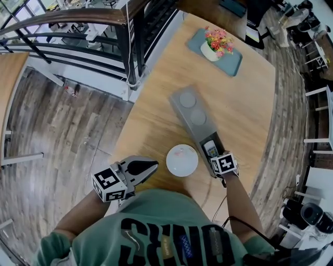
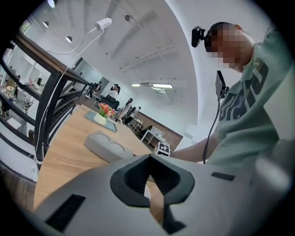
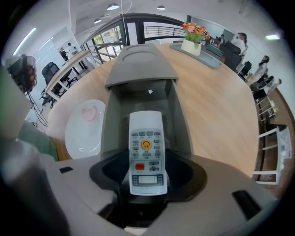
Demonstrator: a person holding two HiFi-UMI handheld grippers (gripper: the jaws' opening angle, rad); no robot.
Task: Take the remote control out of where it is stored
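I see R hand-held gripper (image 3: 147, 171), jaws apart, pointing down astride remote control (image 3: 146, 138), its long axis along storage box (image 3: 182, 115); L hand-held gripper (image 2: 148, 159), clenched empty, is farther off.

Open-plan office: desks (image 3: 69, 63), swivel chair (image 3: 48, 73), ceiling lights (image 3: 113, 7)

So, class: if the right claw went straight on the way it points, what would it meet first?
The remote control, lying in the open grey storage box directly ahead of the right claw; probably close.
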